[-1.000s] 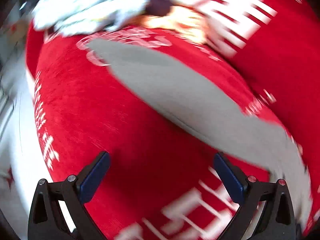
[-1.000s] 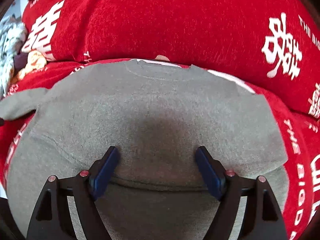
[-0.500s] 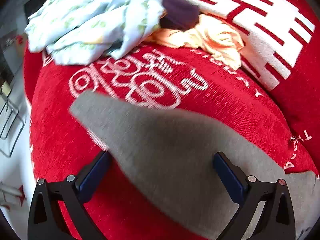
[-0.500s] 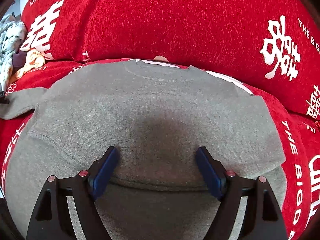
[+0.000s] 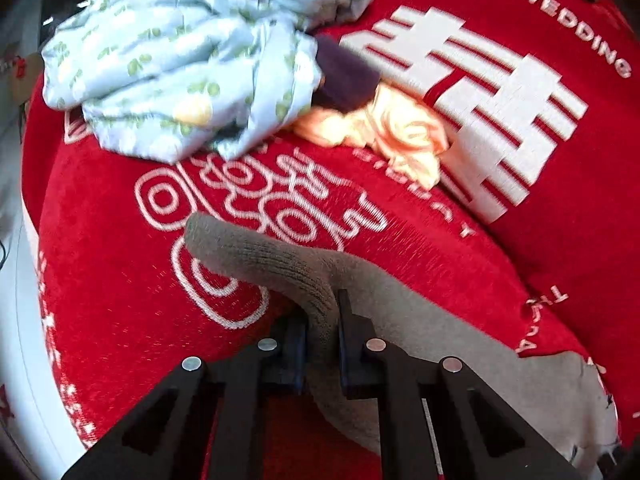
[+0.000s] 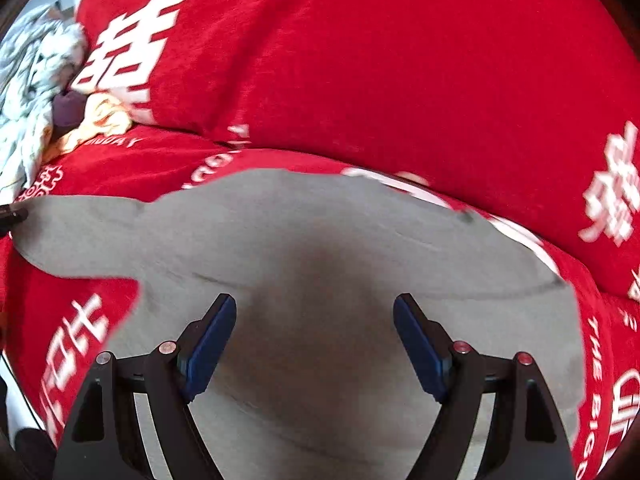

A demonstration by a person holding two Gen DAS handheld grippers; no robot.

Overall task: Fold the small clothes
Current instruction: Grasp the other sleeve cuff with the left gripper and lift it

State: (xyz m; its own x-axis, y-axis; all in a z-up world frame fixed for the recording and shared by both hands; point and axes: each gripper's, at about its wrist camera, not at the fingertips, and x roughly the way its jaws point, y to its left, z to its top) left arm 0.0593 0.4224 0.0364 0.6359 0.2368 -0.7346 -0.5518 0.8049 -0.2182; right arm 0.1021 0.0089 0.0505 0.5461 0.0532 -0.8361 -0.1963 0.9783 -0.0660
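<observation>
Left gripper (image 5: 322,334): we see its jaws have just been closing; now they pinch the gray sleeve (image 5: 276,264).
Right gripper (image 6: 314,344): we see it wide apart, hanging over the gray sweater (image 6: 320,240), holding nothing.
Gray sweater: we see it spread flat on the red cover (image 6: 360,80), near the front edge.
Far corner: a blue flowery cloth (image 5: 192,52), a dark purple thing (image 5: 344,76) and a peach cloth (image 5: 396,128) lie in a heap.
</observation>
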